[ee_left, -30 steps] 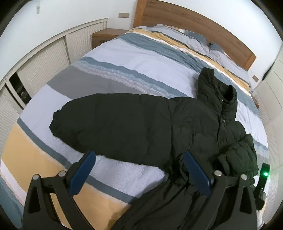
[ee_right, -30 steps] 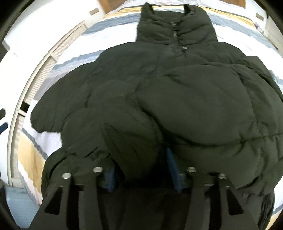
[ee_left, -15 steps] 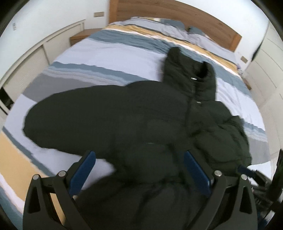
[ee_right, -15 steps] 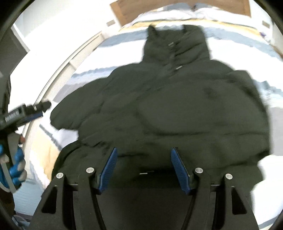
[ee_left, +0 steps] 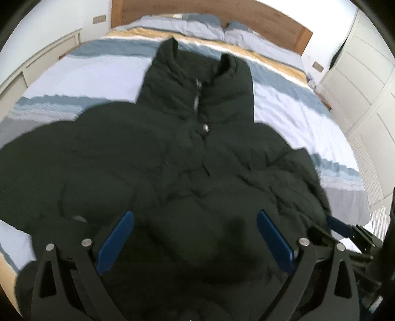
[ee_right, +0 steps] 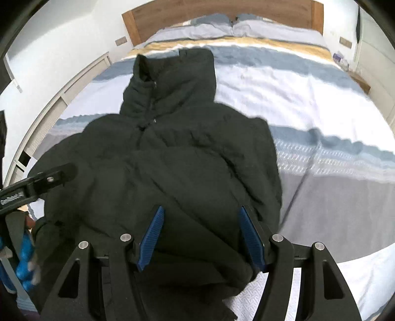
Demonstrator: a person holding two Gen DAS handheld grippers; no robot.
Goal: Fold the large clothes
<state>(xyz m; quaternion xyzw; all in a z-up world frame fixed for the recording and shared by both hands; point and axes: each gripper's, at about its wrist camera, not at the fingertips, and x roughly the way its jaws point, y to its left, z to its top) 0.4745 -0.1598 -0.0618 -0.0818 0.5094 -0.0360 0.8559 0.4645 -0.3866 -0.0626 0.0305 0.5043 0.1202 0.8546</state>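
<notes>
A dark green puffer jacket (ee_left: 187,168) lies front up on the striped bed, hood toward the headboard; it also fills the right wrist view (ee_right: 172,168). My left gripper (ee_left: 195,222) is open above the jacket's lower body, nothing between its blue pads. My right gripper (ee_right: 201,219) is open over the jacket's lower right part, empty. The right gripper's tip (ee_left: 338,226) shows at the right edge of the left wrist view. The left gripper's finger (ee_right: 49,177) shows at the left of the right wrist view. One sleeve (ee_left: 29,168) lies out to the left.
The bed (ee_right: 321,123) has a blue, white, grey and yellow striped cover, pillows (ee_right: 266,27) and a wooden headboard (ee_left: 246,12). White cabinets (ee_left: 358,81) stand at the right, a low white unit (ee_right: 49,118) along the left wall.
The right gripper let go of the jacket fabric and opened, then drew back. The left gripper swung right to face the jacket's middle. Both views are higher and more centred.
</notes>
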